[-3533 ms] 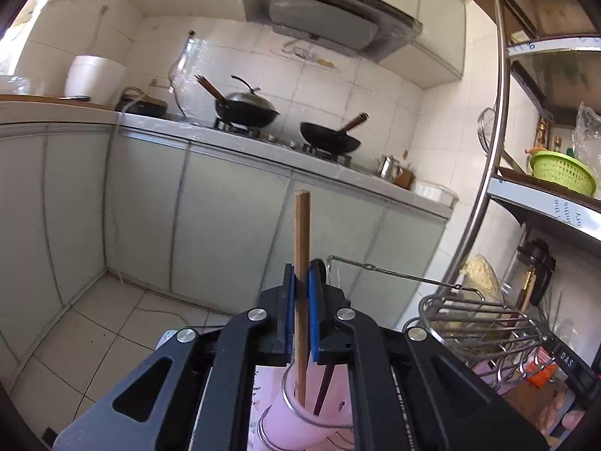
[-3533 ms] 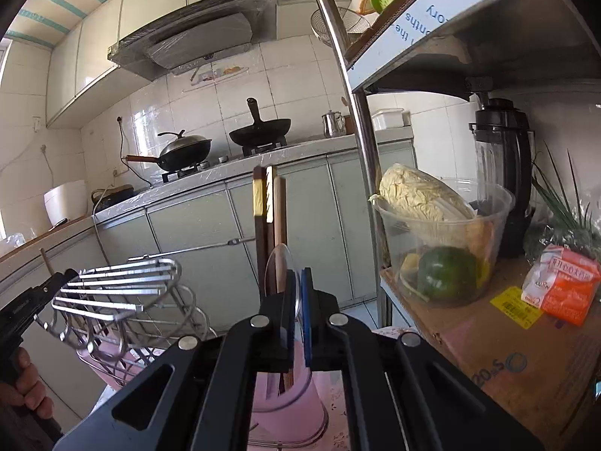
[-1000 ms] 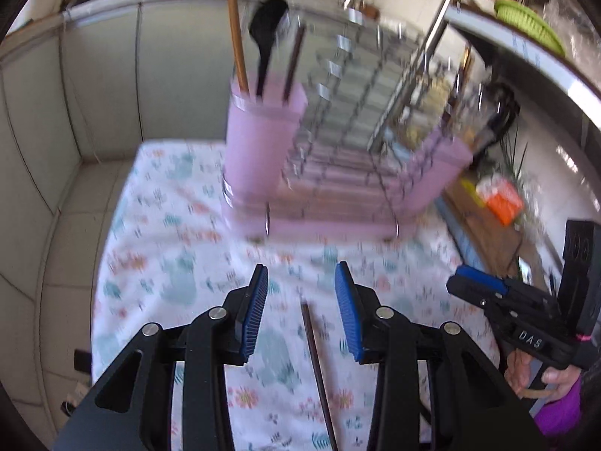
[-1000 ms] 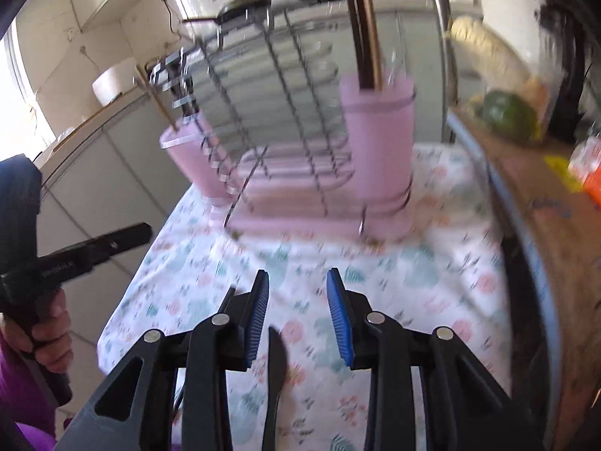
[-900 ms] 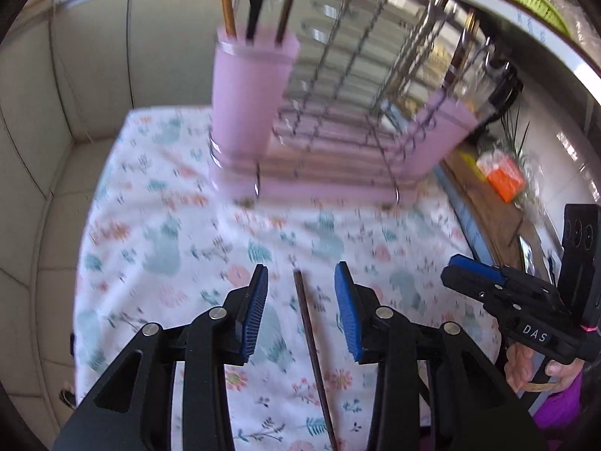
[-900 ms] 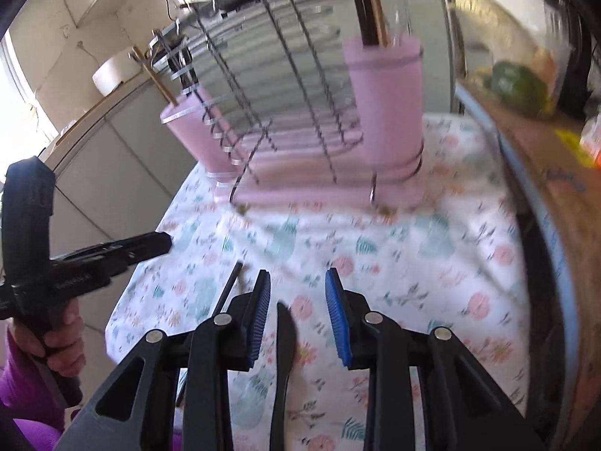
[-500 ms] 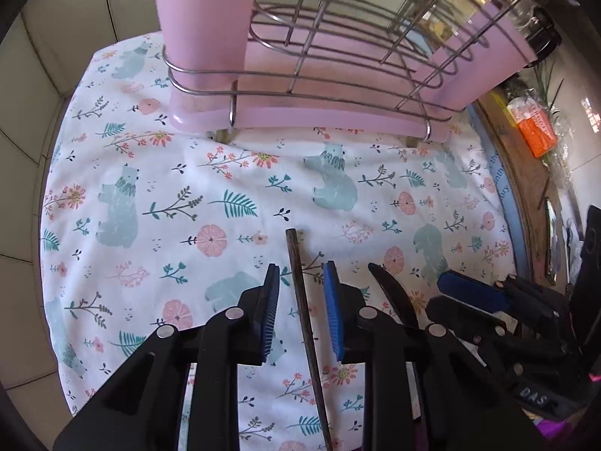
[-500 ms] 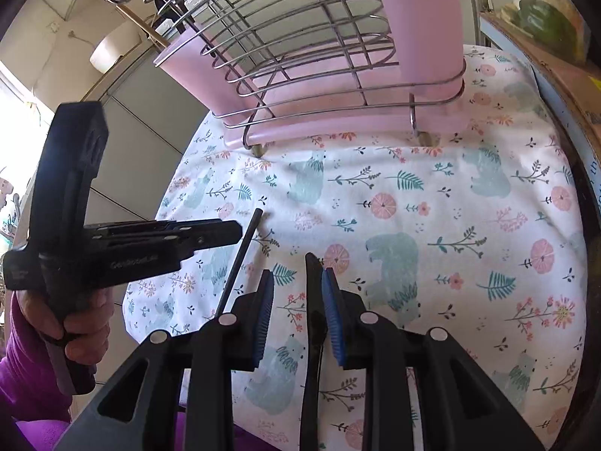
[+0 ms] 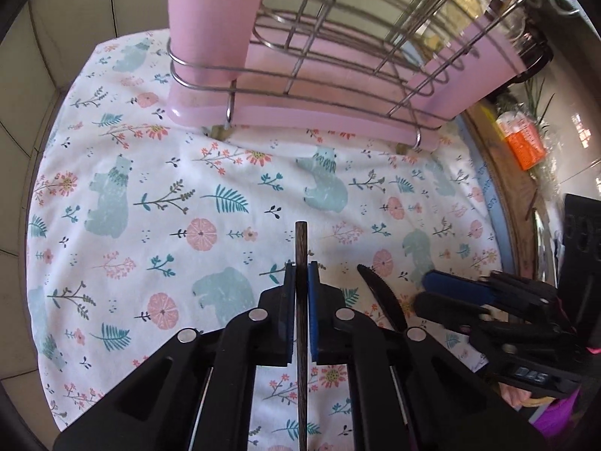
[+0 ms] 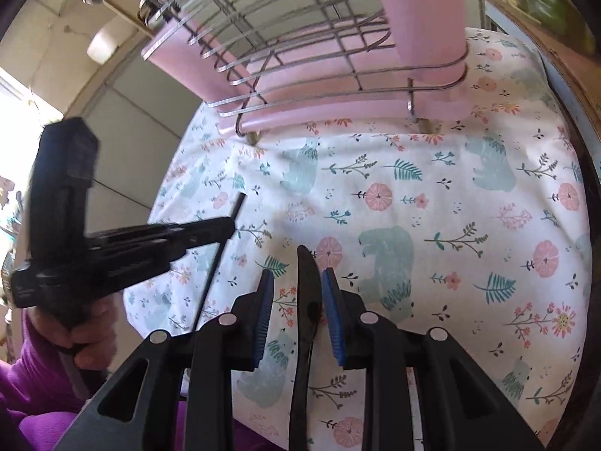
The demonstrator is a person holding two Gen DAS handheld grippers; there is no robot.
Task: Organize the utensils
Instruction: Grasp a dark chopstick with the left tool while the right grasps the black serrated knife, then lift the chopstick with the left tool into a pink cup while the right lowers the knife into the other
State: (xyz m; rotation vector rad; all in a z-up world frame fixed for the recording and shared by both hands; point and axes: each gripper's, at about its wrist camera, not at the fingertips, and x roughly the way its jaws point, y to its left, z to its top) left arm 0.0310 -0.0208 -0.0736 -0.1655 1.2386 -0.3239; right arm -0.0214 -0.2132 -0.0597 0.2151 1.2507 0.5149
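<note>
Chopstick (image 9: 301, 248), dark and slim, sits clamped between the blue pads of the left gripper (image 9: 300, 267), whose jaws have just been closing and now press on it from both sides, its blunt tip jutting past the fingertips toward the rack. It lies on the tablecloth (image 9: 157, 195), a white cloth printed with bears, ferns and pink flowers, near the table's front edge. Just to its right lies a black plastic knife (image 9: 381, 297) with a serrated blade, its point aimed toward the far edge.

From the right wrist view the same knife (image 10: 307, 285) runs between the pads of the right gripper (image 10: 296, 282); the jaws, which narrowed a little a moment ago, stand partly apart, with a visible gap on the left side, and whether the right pad touches the knife cannot be told. The left gripper (image 10: 225, 225) appears there in side view, a hand (image 10: 84, 332) in a purple sleeve (image 10: 33, 383) wrapped round its handle, the chopstick (image 10: 219, 259) slanting through its tip.

Along the far edge of the table stands a wire dish rack (image 9: 338, 56) on a pink drip tray (image 9: 319, 118), with a pink utensil cup (image 9: 210, 30) at its left end and another pink holder (image 9: 473, 79) at its right end. An orange packet (image 9: 524, 143) lies beyond the table's right edge.
</note>
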